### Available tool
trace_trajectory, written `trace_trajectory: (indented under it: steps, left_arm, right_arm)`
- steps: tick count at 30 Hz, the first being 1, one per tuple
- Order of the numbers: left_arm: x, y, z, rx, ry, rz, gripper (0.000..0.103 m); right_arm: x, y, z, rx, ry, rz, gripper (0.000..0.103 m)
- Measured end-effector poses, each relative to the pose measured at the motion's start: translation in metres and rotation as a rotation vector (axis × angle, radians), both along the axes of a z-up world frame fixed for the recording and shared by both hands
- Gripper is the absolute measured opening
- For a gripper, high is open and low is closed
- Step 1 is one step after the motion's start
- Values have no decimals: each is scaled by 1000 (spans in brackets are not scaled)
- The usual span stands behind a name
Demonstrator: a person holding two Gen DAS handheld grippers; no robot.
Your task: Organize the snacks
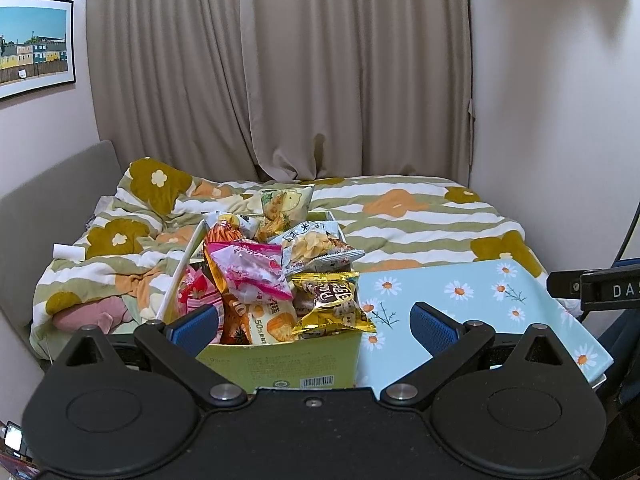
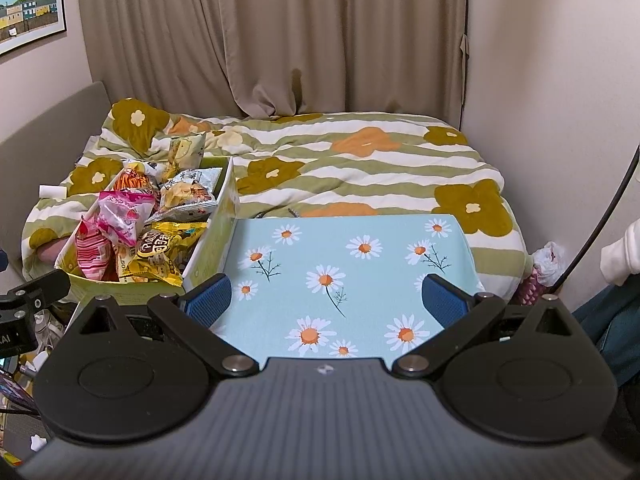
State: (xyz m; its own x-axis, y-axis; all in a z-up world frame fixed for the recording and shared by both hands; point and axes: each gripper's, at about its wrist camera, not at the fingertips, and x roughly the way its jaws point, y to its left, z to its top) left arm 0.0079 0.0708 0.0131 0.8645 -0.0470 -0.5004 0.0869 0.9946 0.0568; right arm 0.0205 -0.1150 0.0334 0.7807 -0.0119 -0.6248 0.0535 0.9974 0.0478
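the snacks (image 1: 256, 280) are heaped in a green box (image 1: 280, 364) at lower centre of the left view, probably to keep them together. beside it the daisy board (image 2: 352, 264) shows no packet. the left gripper (image 1: 314, 326) and the right gripper (image 2: 326, 300) are both released, grasping nothing.

Lower packets inside the green box (image 1: 280, 364) are buried under the top snack packets (image 1: 256, 276). Box label print too small to read. The framed picture (image 1: 34, 44), up left of the box, is cut by the frame edge.
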Motion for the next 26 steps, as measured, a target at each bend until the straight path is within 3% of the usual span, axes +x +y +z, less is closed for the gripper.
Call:
trace_trajectory:
  steps: [26]
  left_arm:
    - [1, 6, 3, -30, -25, 28, 103]
  right_arm:
    - [3, 4, 7, 6, -5, -3, 103]
